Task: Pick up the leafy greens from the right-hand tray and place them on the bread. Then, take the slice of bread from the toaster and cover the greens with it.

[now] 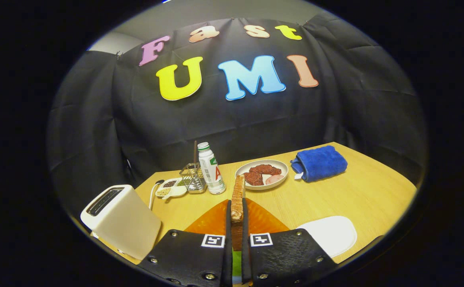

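My gripper (236, 213) is shut on a slice of bread (238, 197), held on edge and upright between the two black fingers (228, 223). Below the fingers lies an orange tray (212, 221). A strip of green (236, 267) shows in the gap between the fingers lower down, likely the leafy greens. The white toaster (120, 219) stands to the left of the fingers, its slot on top dark. A white tray (331, 233) lies to the right of the fingers, with nothing on the part I see.
Beyond the fingers on the wooden table (359, 191) are a white plate with meat pieces (261, 174), a folded blue towel (319, 162), a white bottle (211, 169), a wire rack (192, 178) and a small dish of grains (170, 188).
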`<state>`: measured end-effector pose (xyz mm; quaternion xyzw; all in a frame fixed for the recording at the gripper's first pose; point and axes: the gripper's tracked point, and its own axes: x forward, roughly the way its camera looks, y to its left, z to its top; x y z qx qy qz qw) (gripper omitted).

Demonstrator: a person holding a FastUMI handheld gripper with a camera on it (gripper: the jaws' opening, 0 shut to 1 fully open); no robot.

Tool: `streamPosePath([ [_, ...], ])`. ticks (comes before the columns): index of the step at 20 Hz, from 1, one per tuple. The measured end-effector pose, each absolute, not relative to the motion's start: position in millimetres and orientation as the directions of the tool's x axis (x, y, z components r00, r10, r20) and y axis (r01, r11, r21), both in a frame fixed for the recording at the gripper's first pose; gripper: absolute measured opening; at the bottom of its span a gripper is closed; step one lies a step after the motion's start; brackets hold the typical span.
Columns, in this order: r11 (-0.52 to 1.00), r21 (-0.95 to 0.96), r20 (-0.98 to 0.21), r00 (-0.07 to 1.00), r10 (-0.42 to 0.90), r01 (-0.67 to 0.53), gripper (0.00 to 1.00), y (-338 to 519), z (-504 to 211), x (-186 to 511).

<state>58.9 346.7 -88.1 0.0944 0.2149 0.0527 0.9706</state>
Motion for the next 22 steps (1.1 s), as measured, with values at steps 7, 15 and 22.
streamPosePath([
  [7, 0.980, 0.141, -0.430, 0.883, 0.187, -0.139, 0.09, 374, -118, 36],
  [15, 0.953, 0.205, -0.491, 0.819, 0.297, -0.223, 0.09, 428, -144, 14],
  [22, 0.949, 0.202, -0.536, 0.784, 0.313, -0.240, 0.09, 449, -169, 1],
])
